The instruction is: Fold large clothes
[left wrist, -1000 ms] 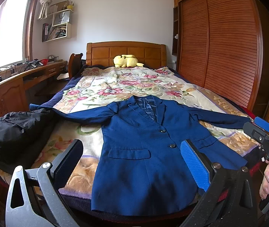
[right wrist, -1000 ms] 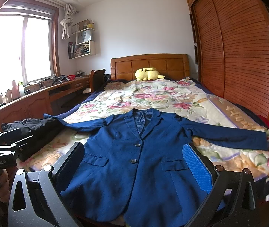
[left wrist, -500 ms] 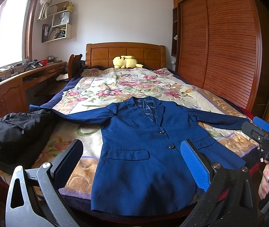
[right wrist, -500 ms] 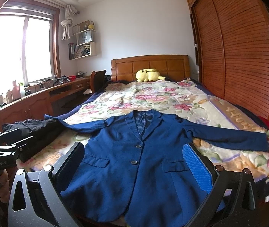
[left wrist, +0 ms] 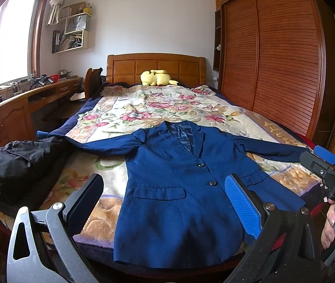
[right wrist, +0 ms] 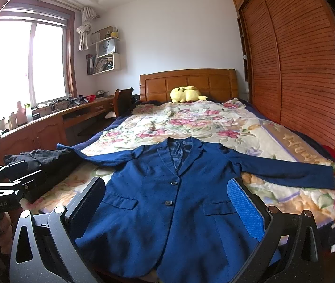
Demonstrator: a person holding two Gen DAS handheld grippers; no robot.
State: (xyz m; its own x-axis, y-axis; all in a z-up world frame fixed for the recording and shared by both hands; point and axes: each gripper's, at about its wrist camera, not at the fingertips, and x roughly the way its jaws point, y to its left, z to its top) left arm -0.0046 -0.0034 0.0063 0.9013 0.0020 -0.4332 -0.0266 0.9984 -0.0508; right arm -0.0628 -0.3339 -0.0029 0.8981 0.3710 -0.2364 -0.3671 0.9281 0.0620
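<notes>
The blue blazer [left wrist: 179, 188] lay face up and buttoned at the foot end of the bed [left wrist: 143, 108], sleeves spread, hem at the foot edge. Both the left gripper [left wrist: 165, 202] and right gripper [right wrist: 167, 207] hung over that hem, spread wide, gripping nothing. The black garment [left wrist: 14, 165] touched the blazer's nearest sleeve and might snag during folding, and the hem could slide off the edge.
</notes>
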